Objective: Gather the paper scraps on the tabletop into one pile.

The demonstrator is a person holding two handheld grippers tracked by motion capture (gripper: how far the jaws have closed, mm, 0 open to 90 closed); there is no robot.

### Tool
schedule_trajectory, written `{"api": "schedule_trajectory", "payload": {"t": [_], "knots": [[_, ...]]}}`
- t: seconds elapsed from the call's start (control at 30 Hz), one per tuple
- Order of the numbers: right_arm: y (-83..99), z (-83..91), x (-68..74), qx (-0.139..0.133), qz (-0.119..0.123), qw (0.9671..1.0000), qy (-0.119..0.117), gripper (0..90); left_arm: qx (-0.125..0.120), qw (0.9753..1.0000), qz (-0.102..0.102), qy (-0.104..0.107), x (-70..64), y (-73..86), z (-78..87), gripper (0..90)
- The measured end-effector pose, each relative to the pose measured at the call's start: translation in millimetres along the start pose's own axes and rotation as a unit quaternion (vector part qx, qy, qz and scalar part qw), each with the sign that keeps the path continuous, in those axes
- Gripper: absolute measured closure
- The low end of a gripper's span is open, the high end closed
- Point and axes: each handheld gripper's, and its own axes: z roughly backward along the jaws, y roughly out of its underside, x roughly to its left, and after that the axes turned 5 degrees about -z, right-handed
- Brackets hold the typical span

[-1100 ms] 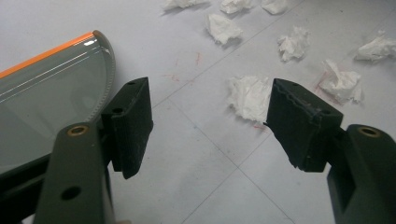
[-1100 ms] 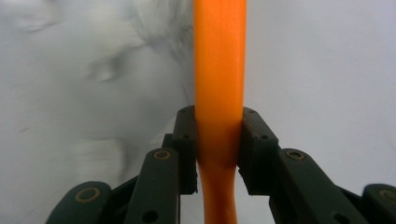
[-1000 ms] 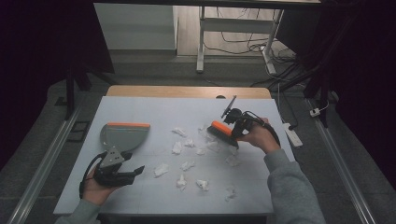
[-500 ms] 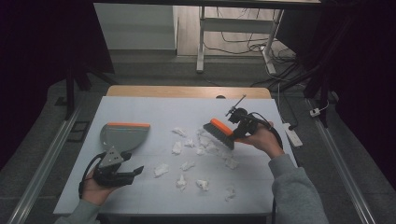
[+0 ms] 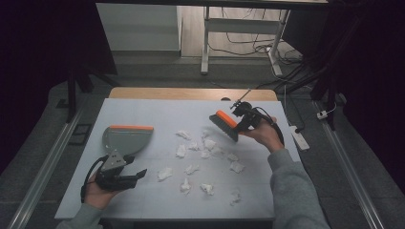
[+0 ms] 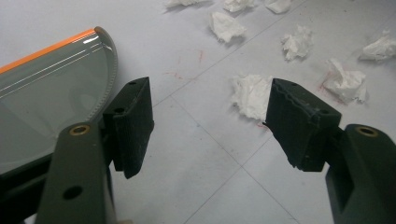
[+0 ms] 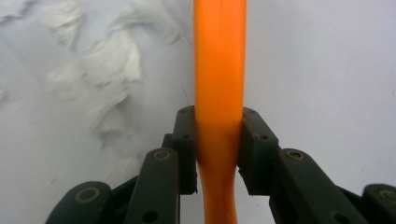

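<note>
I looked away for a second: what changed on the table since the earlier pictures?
The right gripper, shut on the orange brush, swung it up and toward the table's far edge, off the paper scraps. The left gripper stayed open beside the dustpan; scraps unmoved.

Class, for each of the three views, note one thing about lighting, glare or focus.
High view: dark surroundings, table evenly lit. Left gripper view: glare streaks on the dustpan, paper scraps sharp. Right gripper view: brush handle sharp, tissue behind it blurred.

Beyond my white table I see a metal stand, tangled floor cables and a power strip.
</note>
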Motion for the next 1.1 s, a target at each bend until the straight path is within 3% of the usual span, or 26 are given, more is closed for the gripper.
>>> {"api": "schedule_trajectory", "payload": {"t": [0.17,0.33,0.47,0.6,0.7,0.8,0.87,1.1], "knots": [[-23.6,-17.5,4.6,0.023,0.024,0.9994,0.004,70.6,0.001,1.0,0.002,0.0,2.0,2.7,-0.8,33.1],[-33.6,-24.4,14.6,0.039,0.052,0.9977,-0.018,70.7,0.002,1.0,0.003,0.001,3.4,4.3,-1.6,33.2],[-31.0,-22.2,28.6,0.056,0.088,0.9945,-0.01,70.7,0.001,1.0,0.004,0.002,3.1,4.2,-1.4,33.8],[-20.9,-16.1,40.9,0.062,0.115,0.9909,-0.033,70.7,0.0,1.0,0.003,0.001,2.4,3.8,-0.8,33.9],[-11.3,-12.2,49.2,0.062,0.144,0.9871,-0.033,70.7,0.0,1.0,0.003,0.001,2.6,3.6,-0.9,33.8],[-3.2,-6.2,51.5,0.05,0.14,0.9874,-0.054,70.7,0.001,1.0,0.003,0.0,2.1,3.4,-1.2,33.8],[0.3,-1.1,49.2,0.036,0.14,0.9881,-0.052,70.7,0.0,1.0,0.002,-0.001,1.8,3.2,-1.0,33.8],[4.0,14.5,35.1,-0.025,0.098,0.9937,-0.049,70.6,-0.001,1.0,0.003,-0.002,2.3,3.2,-0.8,33.8]]}}
